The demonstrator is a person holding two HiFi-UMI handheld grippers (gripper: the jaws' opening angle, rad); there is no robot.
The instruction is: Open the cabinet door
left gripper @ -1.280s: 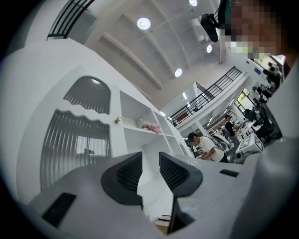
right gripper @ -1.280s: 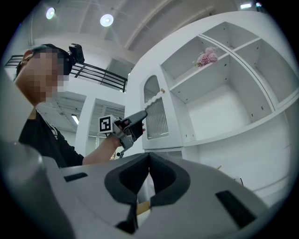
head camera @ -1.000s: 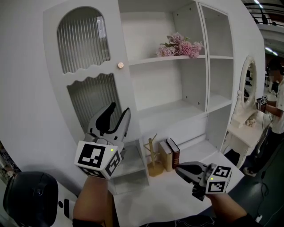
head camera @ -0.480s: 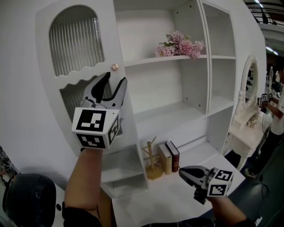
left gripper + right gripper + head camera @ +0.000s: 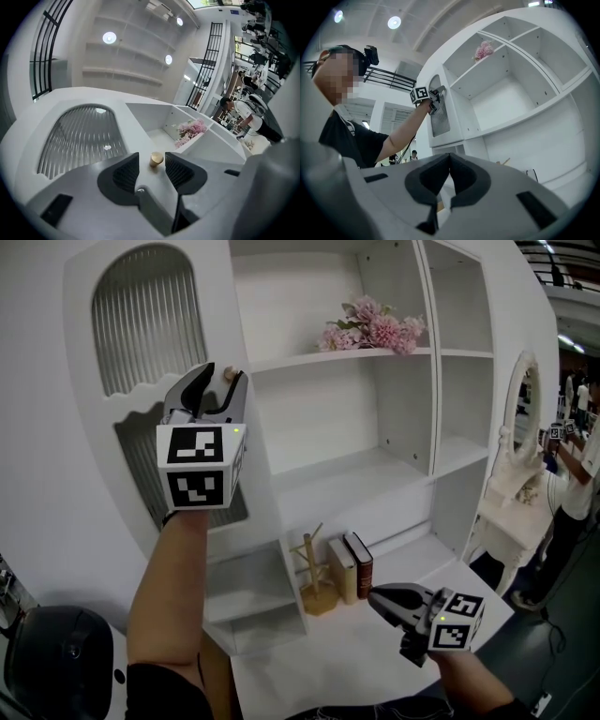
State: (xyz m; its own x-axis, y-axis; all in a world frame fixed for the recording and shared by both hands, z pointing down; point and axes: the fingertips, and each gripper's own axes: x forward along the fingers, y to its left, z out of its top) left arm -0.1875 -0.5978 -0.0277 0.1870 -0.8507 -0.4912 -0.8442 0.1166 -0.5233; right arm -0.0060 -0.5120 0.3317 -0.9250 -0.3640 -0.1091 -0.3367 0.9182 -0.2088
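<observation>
Head view: the white cabinet door (image 5: 141, 334) is arched, with ribbed glass panels and a small round brass-coloured knob (image 5: 226, 373), left of the open shelves. Left gripper view: the left gripper (image 5: 152, 161) has its fingers spread either side of the knob, not touching it. Right gripper view: the right gripper (image 5: 449, 161) has its fingers pressed together, holding nothing.

Cabinet door (image 5: 131, 405): white, set with two grey ribbed panels (image 5: 145, 320) of fine vertical lines. Knob (image 5: 156, 159): pale gold. Shelving (image 5: 337, 474): plain white throughout. Flowers (image 5: 372, 332): pink, with a little green leaf. Books (image 5: 352, 564): one cream, one dark red-brown. Stand (image 5: 314, 582): light wood. Left gripper (image 5: 220, 374) and right gripper (image 5: 375, 594): light grey bodies, black jaw pads, cubes (image 5: 199, 465) printed with black-and-white square markers, each showing a small green light.
</observation>
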